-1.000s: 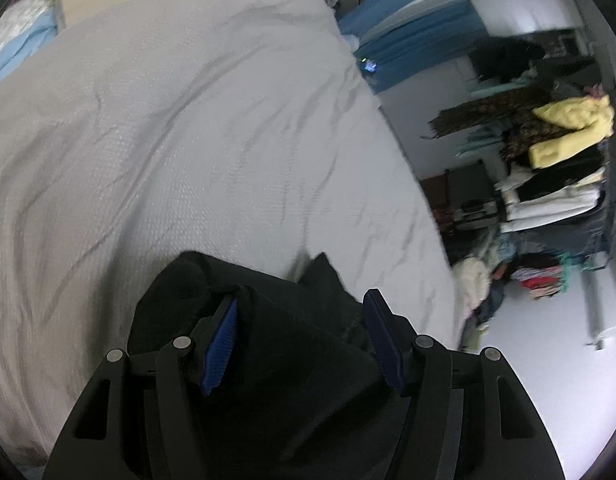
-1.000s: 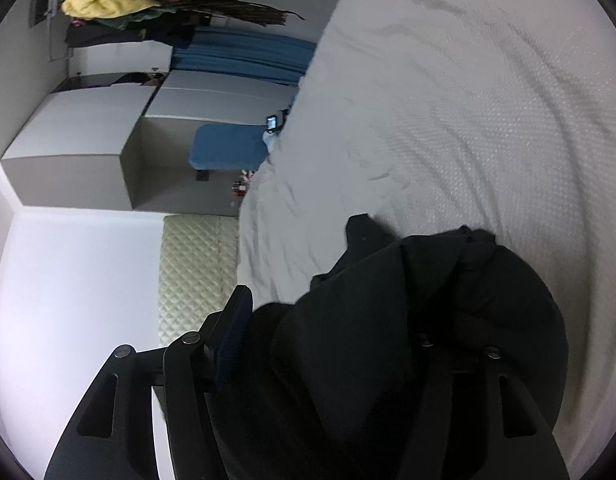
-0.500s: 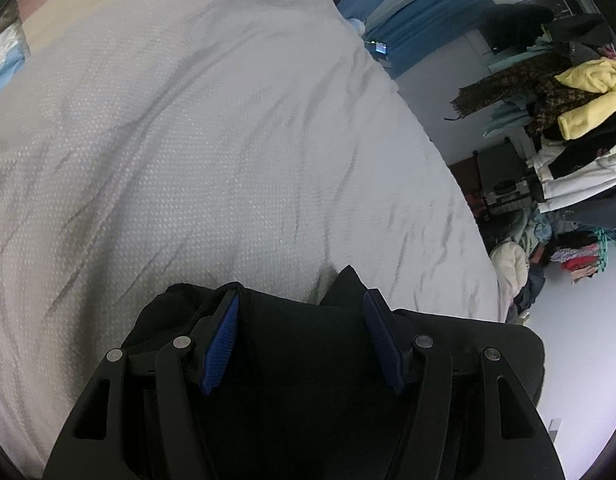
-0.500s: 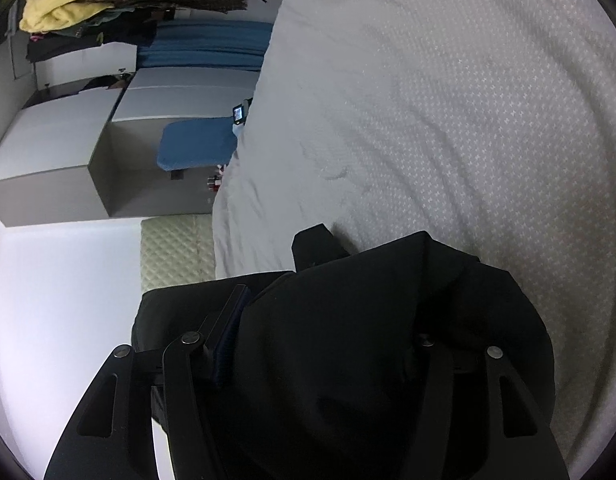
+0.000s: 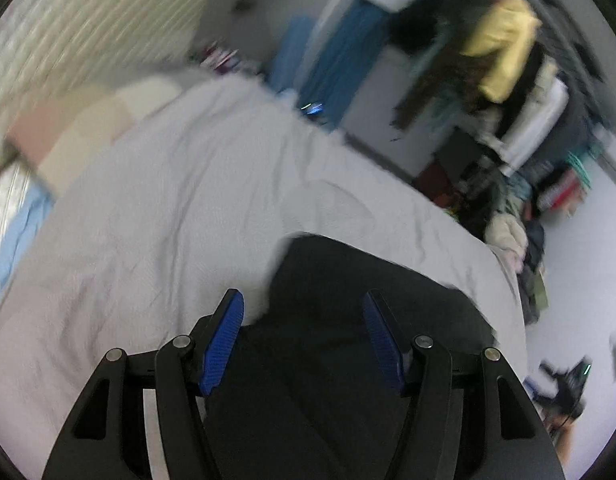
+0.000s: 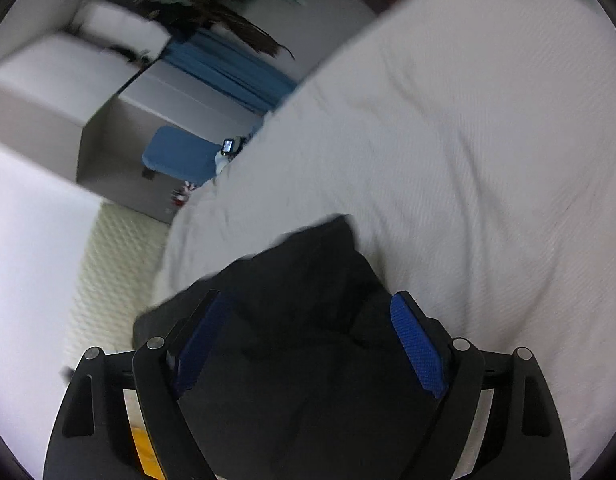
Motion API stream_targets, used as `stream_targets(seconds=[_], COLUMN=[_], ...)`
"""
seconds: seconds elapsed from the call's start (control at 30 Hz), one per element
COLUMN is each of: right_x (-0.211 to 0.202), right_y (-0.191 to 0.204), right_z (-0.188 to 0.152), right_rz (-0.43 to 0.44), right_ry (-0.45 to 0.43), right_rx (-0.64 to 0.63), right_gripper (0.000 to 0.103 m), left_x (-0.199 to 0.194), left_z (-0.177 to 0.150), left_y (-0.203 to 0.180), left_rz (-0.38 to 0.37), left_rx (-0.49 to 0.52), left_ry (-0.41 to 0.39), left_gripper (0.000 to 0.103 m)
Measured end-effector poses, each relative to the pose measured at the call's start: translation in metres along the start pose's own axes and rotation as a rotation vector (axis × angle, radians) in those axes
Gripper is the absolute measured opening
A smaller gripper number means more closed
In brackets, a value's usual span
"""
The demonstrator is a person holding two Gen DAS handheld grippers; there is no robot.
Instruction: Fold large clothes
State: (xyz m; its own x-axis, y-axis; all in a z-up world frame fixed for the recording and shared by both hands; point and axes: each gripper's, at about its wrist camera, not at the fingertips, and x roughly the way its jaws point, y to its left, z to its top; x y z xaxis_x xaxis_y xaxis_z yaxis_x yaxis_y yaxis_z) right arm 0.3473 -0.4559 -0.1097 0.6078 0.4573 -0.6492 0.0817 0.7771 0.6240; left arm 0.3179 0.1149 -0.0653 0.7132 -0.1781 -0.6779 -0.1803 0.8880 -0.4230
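A black garment (image 5: 348, 280) lies on the white bed cover (image 5: 167, 200) in the left wrist view. My left gripper (image 5: 303, 300) is open, its blue pads wide apart over the cloth, gripping nothing. In the right wrist view the same black garment (image 6: 308, 280) lies bunched on the bed cover (image 6: 468, 160). My right gripper (image 6: 308, 304) is open too, with its blue pads on either side of the cloth. Both views are motion-blurred.
A clothes rack with a yellow garment (image 5: 504, 44) and piles of clothes (image 5: 508, 236) stand beyond the bed's right side. Blue cloth (image 6: 227, 68), a blue cushion (image 6: 179, 156) and white cabinets (image 6: 47, 92) stand by the bed. A quilted headboard (image 5: 87, 20) is at the far left.
Both grippers have lifted back from the black garment and tilted up, so more of the room shows. The right gripper's right pad, hidden by cloth before, is now uncovered.
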Motion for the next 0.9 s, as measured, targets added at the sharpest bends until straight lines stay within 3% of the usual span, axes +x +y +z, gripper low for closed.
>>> stream_targets(seconds=[0.2, 0.3, 0.43, 0.63, 0.9], right_x=[0.016, 0.048, 0.108, 0.147, 0.190], right_y=[0.079, 0.104, 0.120, 0.122, 0.124], right_z=[-0.059, -0.088, -0.114, -0.113, -0.099], right_rz=[-0.028, -0.013, -0.071, -0.123, -0.158], right_ry=[-0.083, -0.106, -0.087, -0.099, -0.074], right_rx=[-0.245, -0.315, -0.398, -0.486, -0.513], right_gripper=[0.086, 0.090, 0.091, 0.093, 0.102], left_x=[0.014, 0.041, 0.086, 0.122, 0.168], left_z=[-0.052, -0.075, -0.099, -0.107, -0.085], left_y=[-0.064, -0.085, -0.104, -0.108, -0.096], left_rz=[-0.020, -0.010, 0.047, 0.104, 0.105], left_rx=[0.207, 0.244, 0.311, 0.362, 0.323], left_ry=[-0.021, 0.007, 0.025, -0.007, 0.006], left_gripper=[0.063, 0.063, 0.063, 0.063, 0.063])
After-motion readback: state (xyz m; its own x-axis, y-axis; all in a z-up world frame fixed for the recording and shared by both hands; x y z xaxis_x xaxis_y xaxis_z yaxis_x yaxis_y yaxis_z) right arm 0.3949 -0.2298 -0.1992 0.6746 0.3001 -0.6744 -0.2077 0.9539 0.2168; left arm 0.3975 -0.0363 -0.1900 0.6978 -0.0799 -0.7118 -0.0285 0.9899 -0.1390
